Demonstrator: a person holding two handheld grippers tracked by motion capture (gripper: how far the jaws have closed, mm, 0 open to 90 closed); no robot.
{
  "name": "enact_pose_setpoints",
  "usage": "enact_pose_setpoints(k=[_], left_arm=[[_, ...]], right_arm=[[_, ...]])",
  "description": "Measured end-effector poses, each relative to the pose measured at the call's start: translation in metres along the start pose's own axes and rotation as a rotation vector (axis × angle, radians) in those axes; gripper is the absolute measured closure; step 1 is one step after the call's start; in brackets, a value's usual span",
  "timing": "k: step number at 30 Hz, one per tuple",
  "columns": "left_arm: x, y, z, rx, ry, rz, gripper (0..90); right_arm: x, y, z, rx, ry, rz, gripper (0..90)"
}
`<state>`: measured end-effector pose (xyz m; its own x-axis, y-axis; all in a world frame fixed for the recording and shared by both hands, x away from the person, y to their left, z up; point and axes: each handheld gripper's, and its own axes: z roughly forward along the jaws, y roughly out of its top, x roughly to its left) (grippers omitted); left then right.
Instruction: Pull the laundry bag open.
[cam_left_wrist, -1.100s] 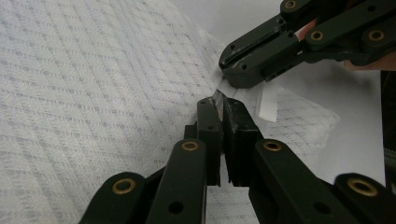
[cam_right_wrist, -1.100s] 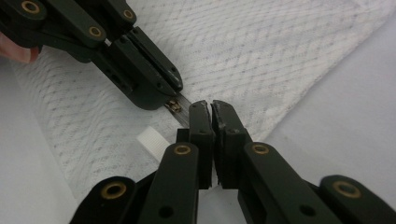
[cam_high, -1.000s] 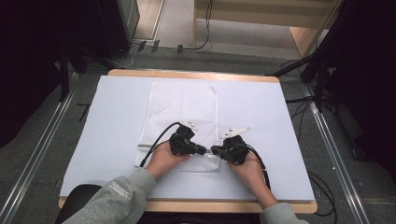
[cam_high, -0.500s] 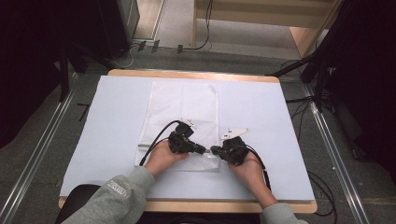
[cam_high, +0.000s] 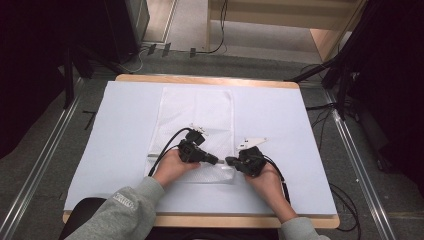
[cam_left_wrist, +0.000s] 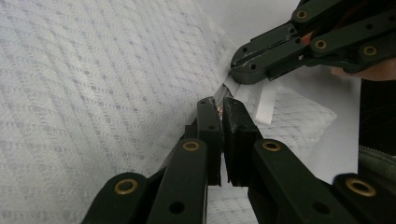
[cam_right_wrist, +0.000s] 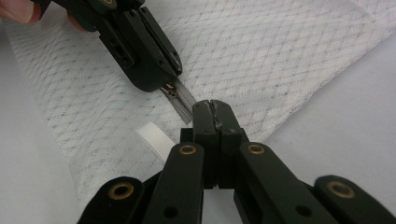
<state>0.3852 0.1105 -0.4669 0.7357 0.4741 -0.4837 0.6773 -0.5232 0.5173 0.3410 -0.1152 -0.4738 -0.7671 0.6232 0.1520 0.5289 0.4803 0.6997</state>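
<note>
Presently we find a white mesh bag lying flat on the pale blue sheet that covers the table, its long side running away from the person and its near end between the two hands.

We note the left gripper at the bag's near end, jaws closed; in the right gripper view its tips sit on the zipper pull, which they appear to pinch. The grey zipper tape runs from there straight to the right gripper, whose jaws are pressed fully together over the tape's end at the bag's corner. The two grippers point at each other, tips near but apart.

We also record a short white fabric tab just beside the right gripper's jaws, lying on the mesh.
</note>
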Motion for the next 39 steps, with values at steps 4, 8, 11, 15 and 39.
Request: enact_pose_setpoints(k=[4,8,11,15,39], left_arm=[[0.002,0.0,-0.003,0.009,-0.006,-0.007,87.8],[0.003,-0.001,-0.007,0.009,-0.013,-0.013,87.8],[0.002,-0.001,-0.008,0.022,-0.002,0.002,87.8],[0.005,-0.003,-0.014,0.023,0.0,-0.013,87.8],[0.017,-0.019,-0.04,0.023,-0.002,-0.059,87.8]], right_arm=[[-0.001,0.0,0.0,-0.002,0.004,0.007,90.0],[-0.002,0.0,0.0,-0.002,0.011,0.005,90.0],[-0.002,0.0,0.0,-0.001,0.013,0.01,90.0],[-0.002,0.0,-0.001,0.002,0.015,0.015,90.0],[-0.008,0.001,-0.001,0.015,0.055,0.002,90.0]])
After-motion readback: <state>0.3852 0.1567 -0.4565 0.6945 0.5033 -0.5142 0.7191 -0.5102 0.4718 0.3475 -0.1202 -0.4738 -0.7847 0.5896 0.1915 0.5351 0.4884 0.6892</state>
